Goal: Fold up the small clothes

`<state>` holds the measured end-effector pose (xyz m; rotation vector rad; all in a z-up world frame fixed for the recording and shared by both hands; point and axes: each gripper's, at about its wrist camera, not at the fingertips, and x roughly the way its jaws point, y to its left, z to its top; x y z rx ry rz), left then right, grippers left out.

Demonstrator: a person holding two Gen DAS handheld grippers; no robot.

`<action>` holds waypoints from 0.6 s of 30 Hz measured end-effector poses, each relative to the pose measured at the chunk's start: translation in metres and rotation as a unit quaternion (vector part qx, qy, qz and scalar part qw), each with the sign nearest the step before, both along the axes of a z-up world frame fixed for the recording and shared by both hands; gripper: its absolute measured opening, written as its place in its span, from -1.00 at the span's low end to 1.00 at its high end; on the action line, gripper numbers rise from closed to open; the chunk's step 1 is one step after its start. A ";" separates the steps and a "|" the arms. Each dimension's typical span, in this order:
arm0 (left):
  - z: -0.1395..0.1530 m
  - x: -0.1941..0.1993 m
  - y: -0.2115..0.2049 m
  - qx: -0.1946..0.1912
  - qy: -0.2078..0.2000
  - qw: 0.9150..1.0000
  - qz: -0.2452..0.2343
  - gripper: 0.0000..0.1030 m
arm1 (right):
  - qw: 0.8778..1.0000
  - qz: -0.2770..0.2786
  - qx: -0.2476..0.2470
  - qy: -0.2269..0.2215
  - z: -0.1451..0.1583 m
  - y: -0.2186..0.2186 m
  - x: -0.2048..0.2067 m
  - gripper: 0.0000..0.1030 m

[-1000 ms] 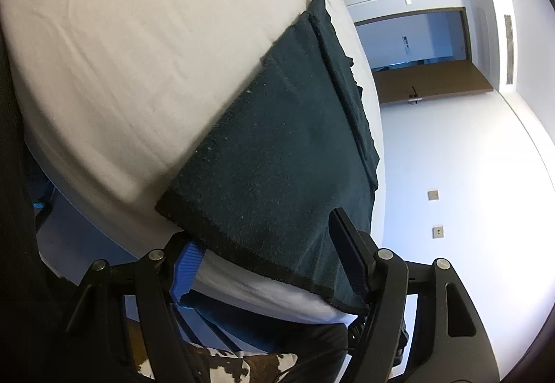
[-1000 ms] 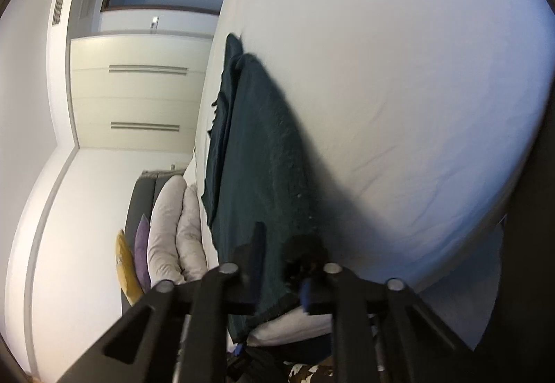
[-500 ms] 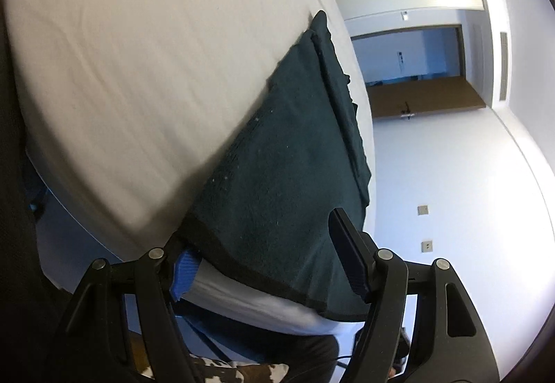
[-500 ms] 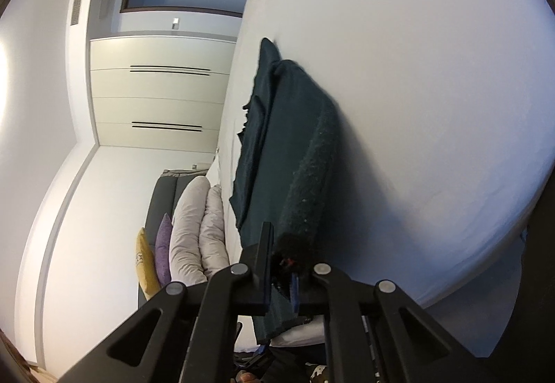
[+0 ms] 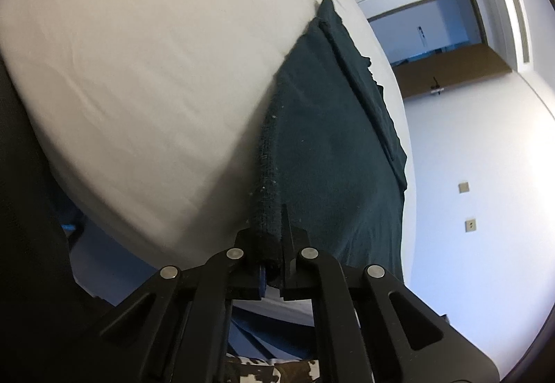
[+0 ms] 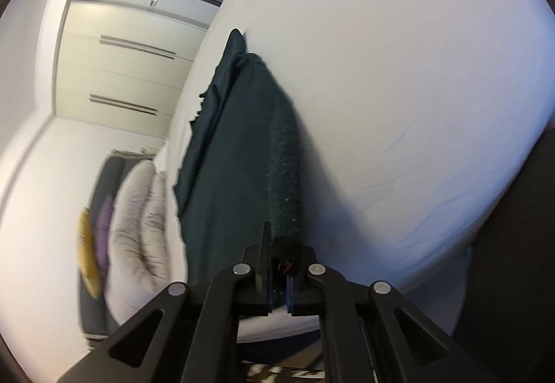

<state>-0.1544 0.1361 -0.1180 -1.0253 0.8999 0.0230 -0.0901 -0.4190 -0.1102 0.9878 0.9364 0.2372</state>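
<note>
White bedsheet covers the bed (image 5: 145,64), which fills most of both wrist views and carries a dark teal garment (image 5: 326,140) laid along its edge.

Nearest the left camera, the left hand-held gripper (image 5: 274,258) is clenched on the garment's thick hemmed edge, the fabric pinched between its two black fingers and rising from them in a taut ridge. Beyond the grip, the cloth spreads flat across the sheet, with a second layer of the same fabric lying on top toward its far side, its border slightly ragged. Farther off stand a white wall with two small wall plates (image 5: 466,206), and a brown door (image 5: 447,67) past the end of the bed.

From the right camera, the right hand-held gripper (image 6: 282,265) is likewise closed on the garment (image 6: 236,147), holding a rolled, nubby edge just in front of the lens. The cloth stretches away from the fingers along the mattress side. Left of it lie pale pillows (image 6: 138,220) with a purple and a yellow cushion beside them, blurred. White wardrobe doors (image 6: 121,71) stand in the distance.
</note>
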 end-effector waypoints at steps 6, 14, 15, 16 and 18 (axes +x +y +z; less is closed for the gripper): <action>0.026 0.003 0.007 0.013 -0.024 1.000 0.008 -0.95 | 1.000 0.006 -0.005 -0.015 0.012 0.001 0.000 -0.92; 0.043 0.009 -0.006 0.083 -0.011 0.996 -0.008 -0.95 | 1.000 -0.002 0.016 -0.014 0.015 -0.003 0.002 -0.92; 0.043 0.007 -0.006 0.093 -0.007 0.996 -0.008 -0.95 | 1.000 -0.005 0.020 -0.009 0.012 -0.004 0.001 -0.92; 0.043 0.006 -0.007 0.104 -0.003 0.994 -0.009 -0.95 | 1.000 -0.007 0.018 -0.005 0.010 -0.005 0.001 -0.92; 0.044 0.005 -0.008 0.119 -0.001 0.993 -0.012 -0.95 | 1.000 -0.011 0.019 0.001 0.007 -0.006 0.000 -0.92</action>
